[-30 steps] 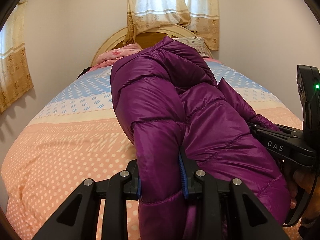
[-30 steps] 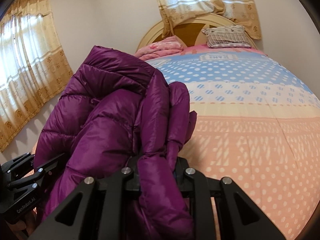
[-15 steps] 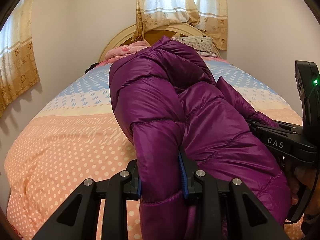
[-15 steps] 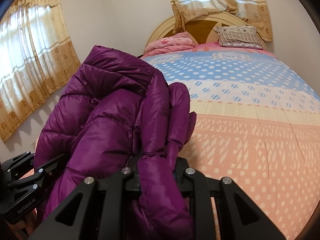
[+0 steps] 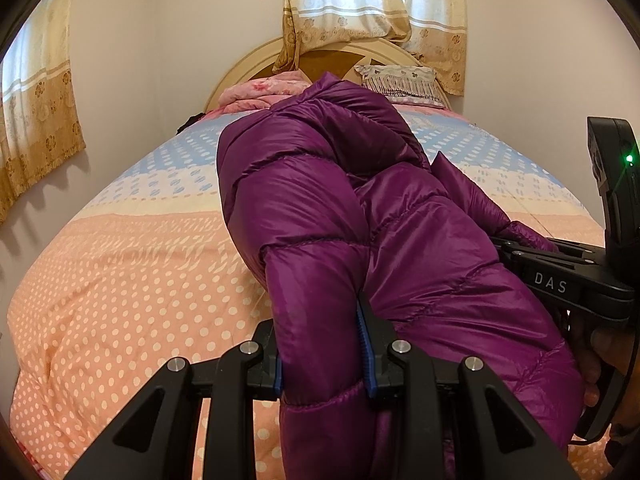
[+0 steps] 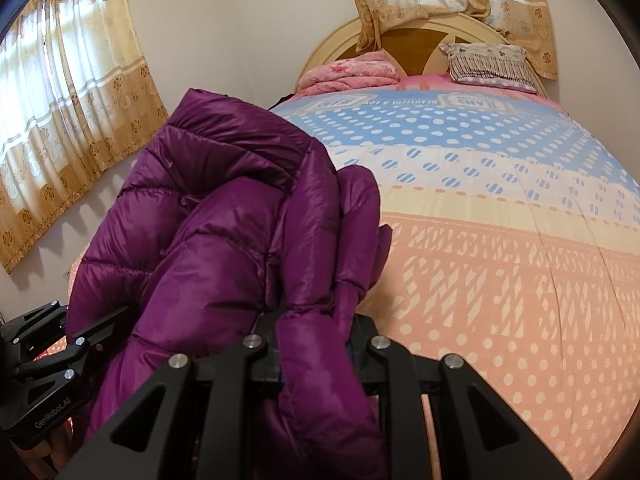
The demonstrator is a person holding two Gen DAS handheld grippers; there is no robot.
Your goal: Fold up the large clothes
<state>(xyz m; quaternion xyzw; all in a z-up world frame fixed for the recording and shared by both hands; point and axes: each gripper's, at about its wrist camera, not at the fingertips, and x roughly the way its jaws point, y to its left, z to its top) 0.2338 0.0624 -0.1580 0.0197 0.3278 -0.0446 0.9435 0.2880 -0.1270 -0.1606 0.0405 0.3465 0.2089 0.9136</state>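
The left tool [image 5: 322,344] is clenched on a puffy fold of the purple down jacket [image 5: 360,240] at the bottom centre of the left wrist view, its blue-edged pads pressing the quilted fabric from both sides. The right tool [image 6: 314,344] likewise grips a bunched edge of the jacket at the bottom centre of its own view. The jacket hangs bundled between the two tools above the dotted peach-and-blue bed [image 6: 500,264], with pillows [image 6: 490,62] at the upper right.
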